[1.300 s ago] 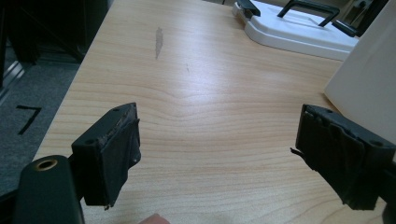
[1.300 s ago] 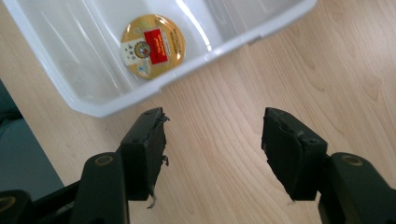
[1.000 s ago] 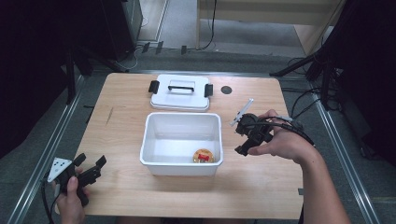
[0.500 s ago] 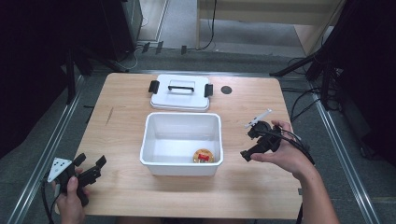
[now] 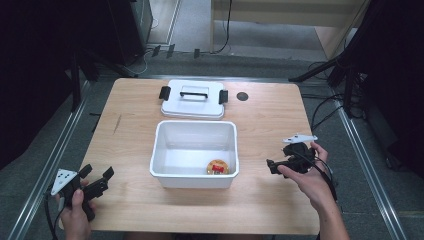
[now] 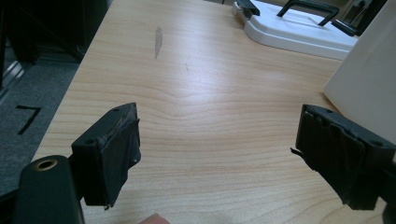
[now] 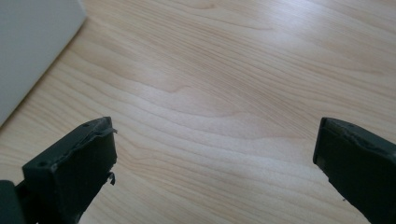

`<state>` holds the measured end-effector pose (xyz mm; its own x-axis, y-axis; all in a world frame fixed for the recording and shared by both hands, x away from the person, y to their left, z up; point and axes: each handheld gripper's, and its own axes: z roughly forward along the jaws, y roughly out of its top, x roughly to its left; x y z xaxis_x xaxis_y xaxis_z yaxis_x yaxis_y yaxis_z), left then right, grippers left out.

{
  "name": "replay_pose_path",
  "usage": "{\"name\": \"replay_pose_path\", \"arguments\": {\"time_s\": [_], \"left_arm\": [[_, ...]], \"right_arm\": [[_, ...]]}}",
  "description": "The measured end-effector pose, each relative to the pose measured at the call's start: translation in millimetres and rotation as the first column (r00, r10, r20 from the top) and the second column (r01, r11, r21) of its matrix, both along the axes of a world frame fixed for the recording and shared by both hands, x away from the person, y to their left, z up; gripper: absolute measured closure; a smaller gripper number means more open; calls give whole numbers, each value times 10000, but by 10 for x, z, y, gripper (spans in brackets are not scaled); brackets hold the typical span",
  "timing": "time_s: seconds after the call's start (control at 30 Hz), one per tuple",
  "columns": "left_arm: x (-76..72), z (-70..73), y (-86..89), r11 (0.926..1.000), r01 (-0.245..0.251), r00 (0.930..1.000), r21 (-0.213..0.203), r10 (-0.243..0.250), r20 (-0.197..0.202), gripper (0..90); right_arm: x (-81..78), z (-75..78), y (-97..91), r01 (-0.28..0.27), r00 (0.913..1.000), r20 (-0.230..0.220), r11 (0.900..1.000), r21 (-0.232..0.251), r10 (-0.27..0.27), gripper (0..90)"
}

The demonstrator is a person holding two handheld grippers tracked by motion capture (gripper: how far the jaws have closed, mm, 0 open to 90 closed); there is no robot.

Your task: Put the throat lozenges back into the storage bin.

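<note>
A white plastic box [image 5: 172,172] stands in the middle of the wooden table [image 5: 272,120], with a small round orange-and-red item [image 5: 218,167] in its near right corner. Its white lid [image 5: 192,102] with a black handle lies flat behind it. My left gripper [image 5: 97,175] is open near the table's front left corner, its jaws wide apart over bare wood [image 6: 215,126]. To the right of the box, my right gripper [image 5: 274,165] is open low over the table, nothing between its jaws [image 7: 215,126].
A dark round hole [image 5: 242,96] marks the table's far right area. The box's white wall [image 6: 364,88] rises at the right of the left gripper view and at the top left [image 7: 32,46] of the right gripper view. Black stands and cables surround the table.
My right gripper has moved from beside the box's far right corner toward the near side and down, close to the table. The left gripper has stayed put.
</note>
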<state>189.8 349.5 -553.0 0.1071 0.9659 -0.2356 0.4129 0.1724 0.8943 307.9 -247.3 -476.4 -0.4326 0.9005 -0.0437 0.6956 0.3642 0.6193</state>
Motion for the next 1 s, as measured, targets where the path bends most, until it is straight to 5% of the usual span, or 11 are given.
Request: {"name": "replay_pose_path", "arguments": {"time_s": [0.43, 1.0], "left_arm": [[-1, 1, -3, 10000, -7, 10000, 30, 7, 3, 144], [-3, 1, -9, 10000, -18, 10000, 78, 18, -4, 145]], "right_arm": [[-235, -382, -408, 1410, 9824, 1076, 9839, 1100, -1528, 0], [-567, -622, -763, 2011, 9542, 1838, 9609, 1905, -2361, 0]]}}
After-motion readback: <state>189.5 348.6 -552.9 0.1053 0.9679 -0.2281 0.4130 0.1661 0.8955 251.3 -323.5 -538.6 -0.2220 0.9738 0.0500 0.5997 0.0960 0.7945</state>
